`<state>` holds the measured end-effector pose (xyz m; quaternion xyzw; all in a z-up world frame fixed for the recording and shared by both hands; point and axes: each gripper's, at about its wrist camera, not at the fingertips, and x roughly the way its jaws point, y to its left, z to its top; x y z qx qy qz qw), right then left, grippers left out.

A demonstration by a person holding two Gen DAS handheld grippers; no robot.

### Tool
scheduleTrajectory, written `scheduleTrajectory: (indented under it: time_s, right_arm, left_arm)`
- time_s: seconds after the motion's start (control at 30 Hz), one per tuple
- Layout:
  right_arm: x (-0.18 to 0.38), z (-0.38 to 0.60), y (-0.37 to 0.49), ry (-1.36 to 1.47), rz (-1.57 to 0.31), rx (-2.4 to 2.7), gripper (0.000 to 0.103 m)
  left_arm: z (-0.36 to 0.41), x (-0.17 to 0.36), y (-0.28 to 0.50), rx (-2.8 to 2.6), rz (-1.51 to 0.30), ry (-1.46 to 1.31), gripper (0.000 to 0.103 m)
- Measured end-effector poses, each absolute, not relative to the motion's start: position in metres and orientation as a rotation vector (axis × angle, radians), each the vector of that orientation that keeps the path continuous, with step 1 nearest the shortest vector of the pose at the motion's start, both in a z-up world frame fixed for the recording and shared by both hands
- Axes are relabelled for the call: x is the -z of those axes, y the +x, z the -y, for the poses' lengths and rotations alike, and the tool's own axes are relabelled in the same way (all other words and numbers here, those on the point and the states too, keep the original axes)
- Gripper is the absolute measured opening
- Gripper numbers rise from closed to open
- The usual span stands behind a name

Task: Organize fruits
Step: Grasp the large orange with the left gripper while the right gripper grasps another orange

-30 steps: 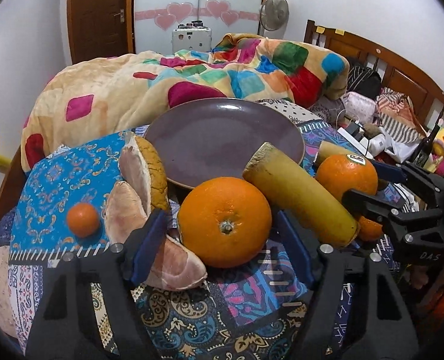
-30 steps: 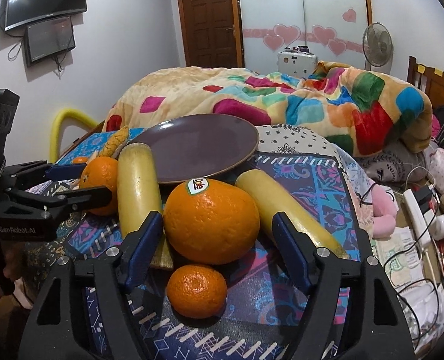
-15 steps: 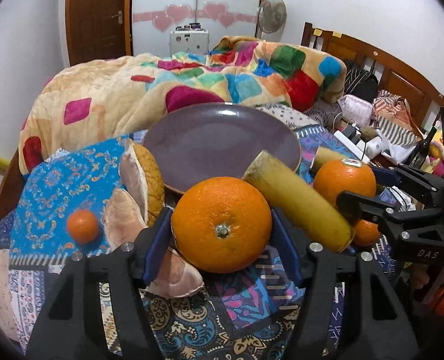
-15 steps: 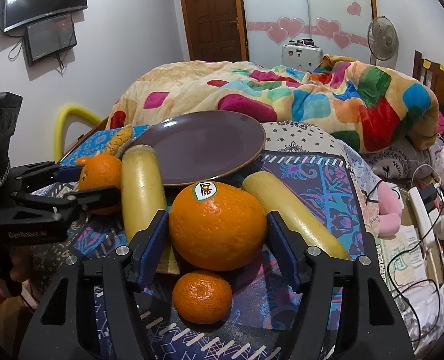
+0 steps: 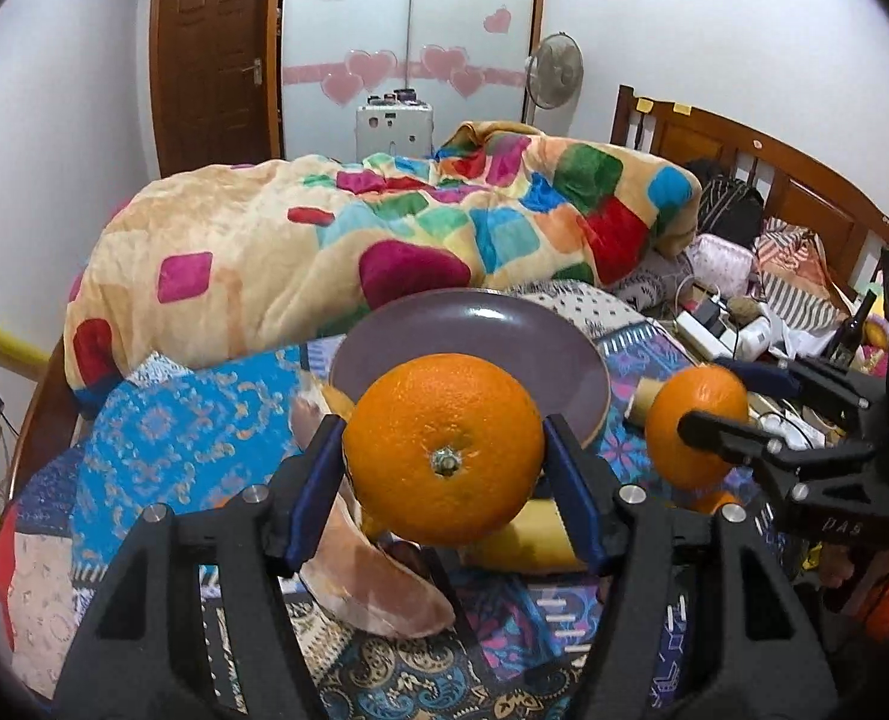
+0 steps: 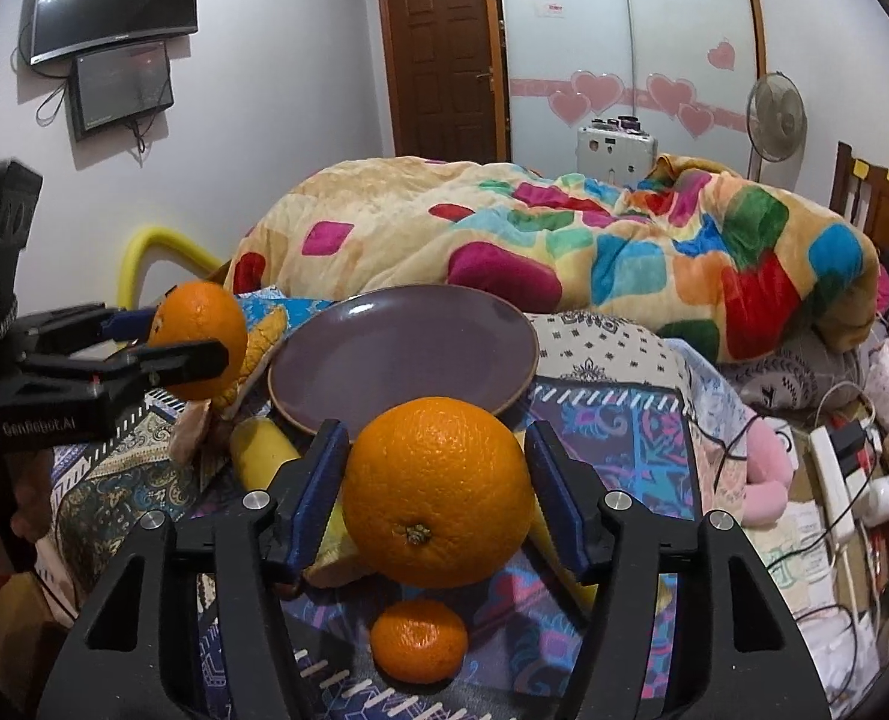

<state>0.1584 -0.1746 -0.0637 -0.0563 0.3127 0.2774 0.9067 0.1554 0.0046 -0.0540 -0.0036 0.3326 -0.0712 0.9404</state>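
Both tools are showing matte black angular frames. The left gripper (image 5: 444, 450) is wearing blue pads inside its jaws and round silver screws on the arms; the right gripper (image 6: 438, 483) is looking the same. White "GenRobot.AI" lettering is showing on the left one's side.

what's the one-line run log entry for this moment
left gripper: shut on orange, lifted | right gripper: shut on orange, lifted | plate: bare | mandarin: on cloth
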Motion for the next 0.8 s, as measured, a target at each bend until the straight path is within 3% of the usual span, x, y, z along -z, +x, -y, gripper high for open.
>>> scheduleTrajectory:
  time_s: [0.07,0.1,0.13,0.2,0.27,0.33,0.8]
  right_arm:
    - [0.067,0.174,0.161,-0.124,-0.666,-0.580,0.053]
    - [0.070,0.174,0.161,-0.126,-0.678,-0.581,0.045]
    - [0.073,0.174,0.162,-0.138,-0.683,-0.573,0.029]
    - [0.071,0.177,0.161,-0.141,-0.682,-0.572,0.030]
    - [0.070,0.176,0.160,-0.145,-0.702,-0.591,0.036]
    - [0.072,0.173,0.157,-0.175,-0.705,-0.584,0.055]
    - [0.095,0.170,0.162,-0.200,-0.744,-0.547,0.067]
  left_arm:
    - [-0.006,0.051,0.155,0.149,-0.670,-0.012,0.065]
    - [-0.006,0.051,0.155,0.152,-0.668,-0.014,0.065]
    - [-0.006,0.051,0.154,0.154,-0.669,-0.015,0.065]
    - [-0.005,0.052,0.154,0.159,-0.674,-0.015,0.065]
    - [-0.005,0.054,0.153,0.161,-0.682,-0.015,0.065]
    - [-0.005,0.056,0.152,0.167,-0.688,-0.019,0.065]
    - [-0.002,0.063,0.142,0.181,-0.699,-0.007,0.065]
